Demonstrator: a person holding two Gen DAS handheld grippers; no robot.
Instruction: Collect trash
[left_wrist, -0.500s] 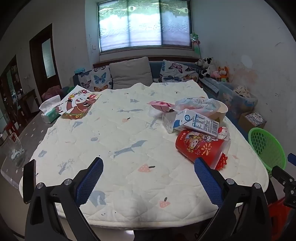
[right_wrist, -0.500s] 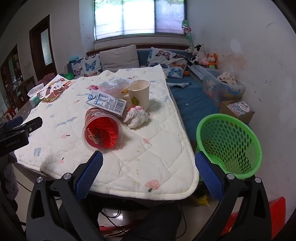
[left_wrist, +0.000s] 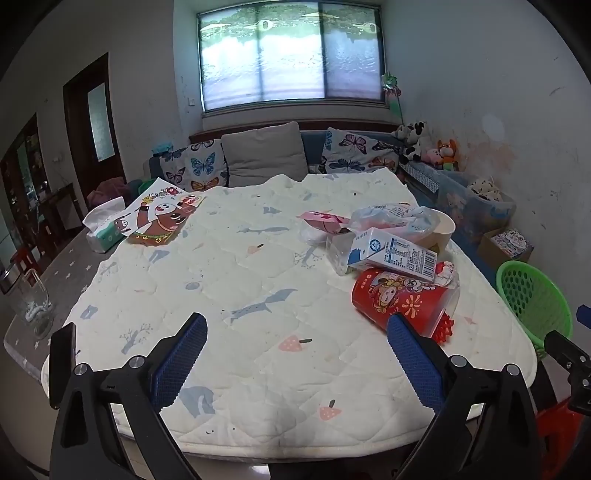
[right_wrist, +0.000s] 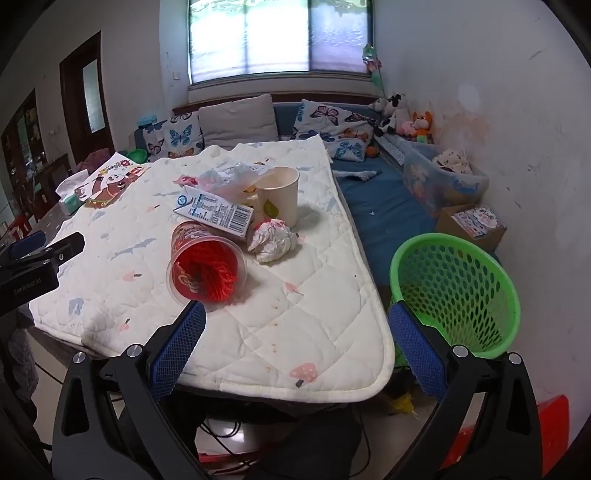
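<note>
Both claws spread wide and empty: left claw (left_wrist: 295, 354) and right claw (right_wrist: 297, 343) poised short of the litter. Tipped red printed plastic cup (right_wrist: 205, 267), blue-and-white milk carton (right_wrist: 216, 212), crumpled white tissue wad (right_wrist: 273, 240) heaped on the quilted surface (right_wrist: 295, 332), near green perforated plastic basket (right_wrist: 456, 291) alongside, handy for dropping.

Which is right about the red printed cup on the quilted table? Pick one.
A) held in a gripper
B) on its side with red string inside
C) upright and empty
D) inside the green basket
B: the red printed cup lies tipped over on the quilted table, red string filling its mouth.
</note>
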